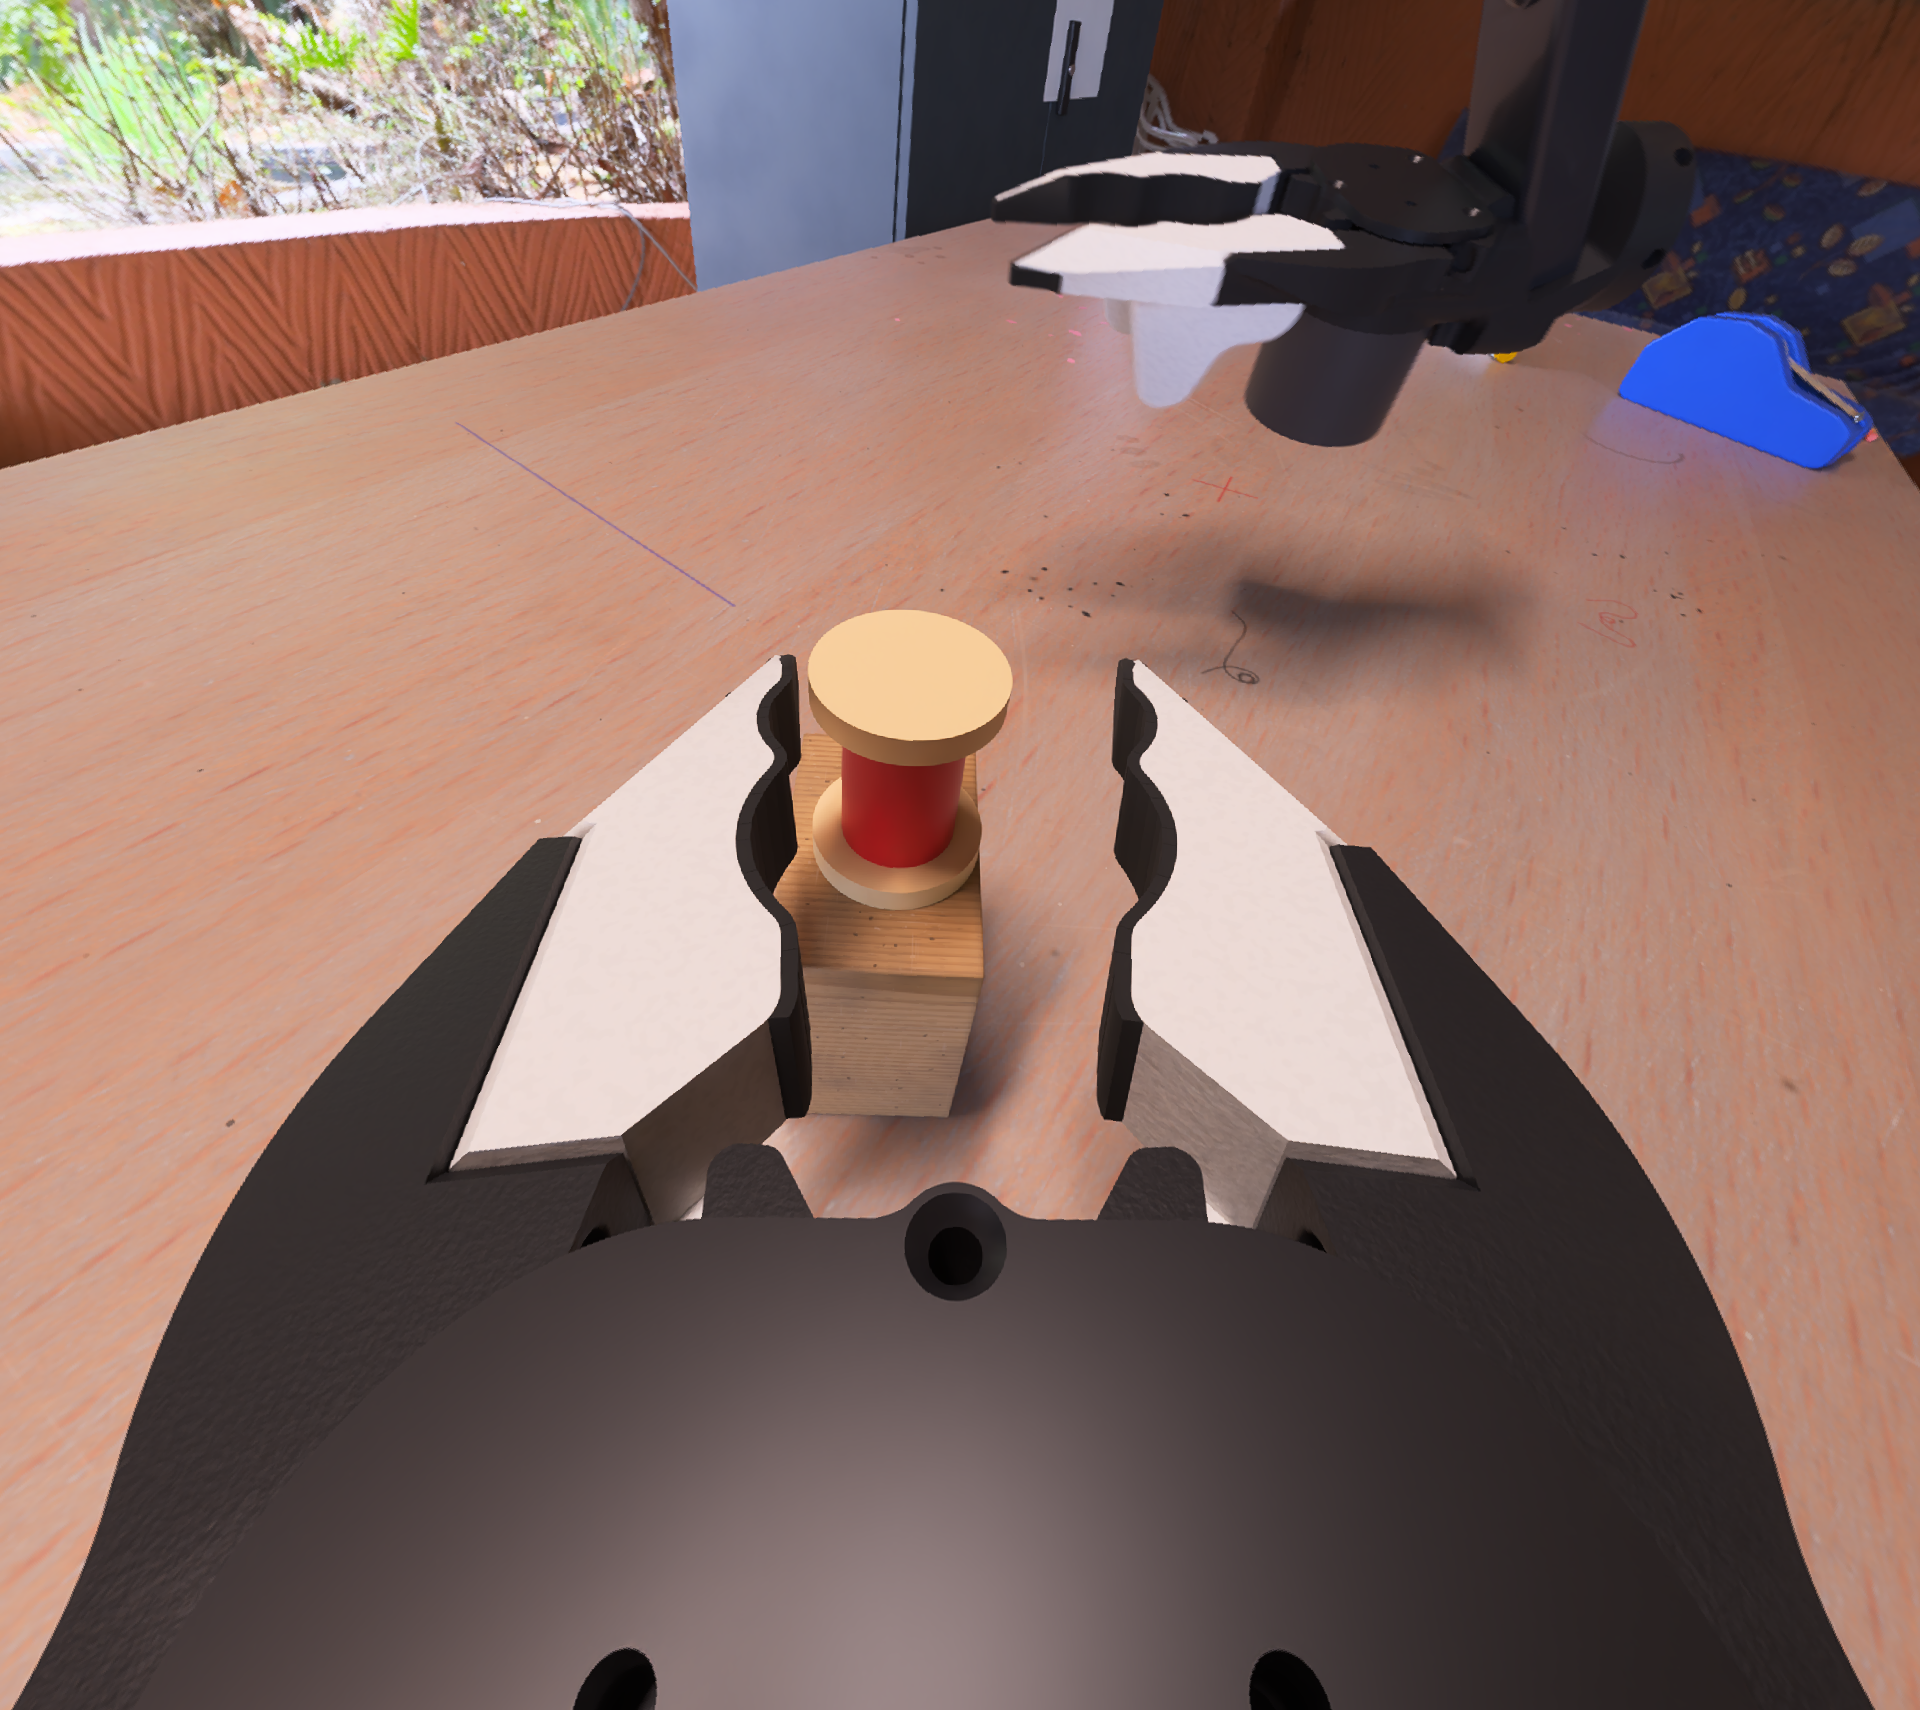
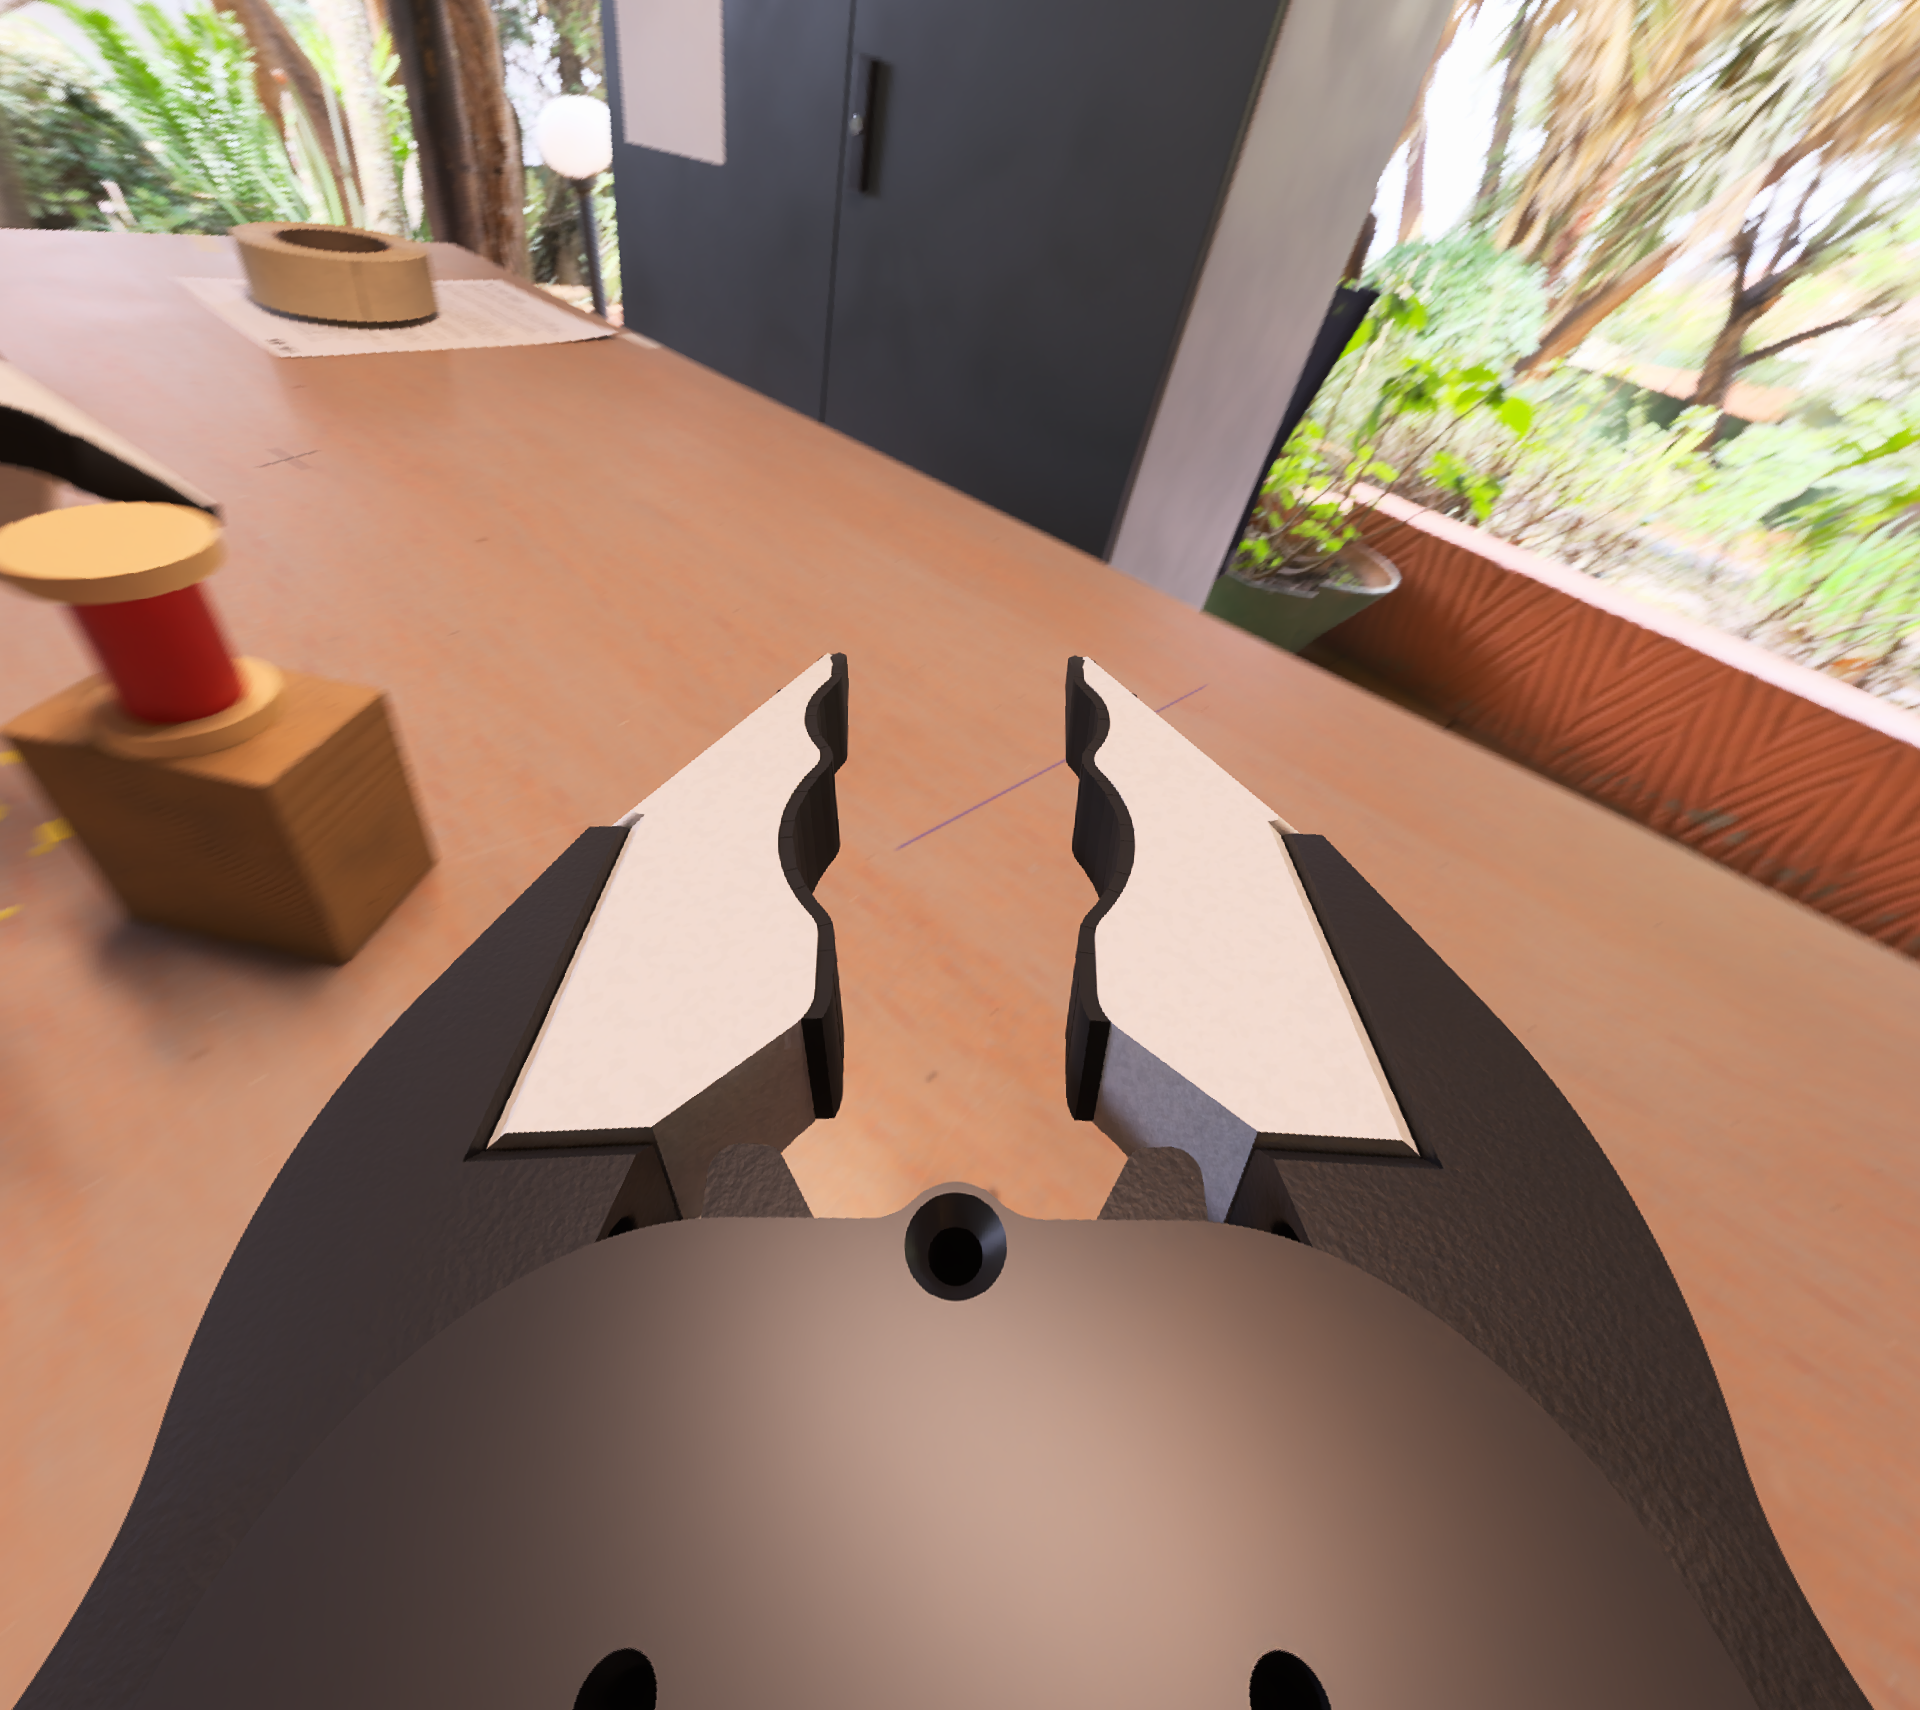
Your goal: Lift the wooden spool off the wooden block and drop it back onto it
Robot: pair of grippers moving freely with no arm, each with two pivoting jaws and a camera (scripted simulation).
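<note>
Red-cored wooden spool (image 1: 906, 761) upright on wooden block (image 1: 894, 985), between left gripper (image 1: 951, 673) fingers, nearer the left 1 | jaws spread, no contact | centre, close on core under top flange, lift straight | right gripper (image 2: 956, 663) spread, empty, well apart.

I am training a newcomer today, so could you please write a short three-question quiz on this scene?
1. True or false: the spool stands upright on the block.
2. Which gripper has the spool between its open fingers? A) left gripper B) right gripper
3. Fill in: the right gripper's fingers hold ____.

Key: 1 true. 2 A. 3 nothing; they are open over the bare table.
</note>
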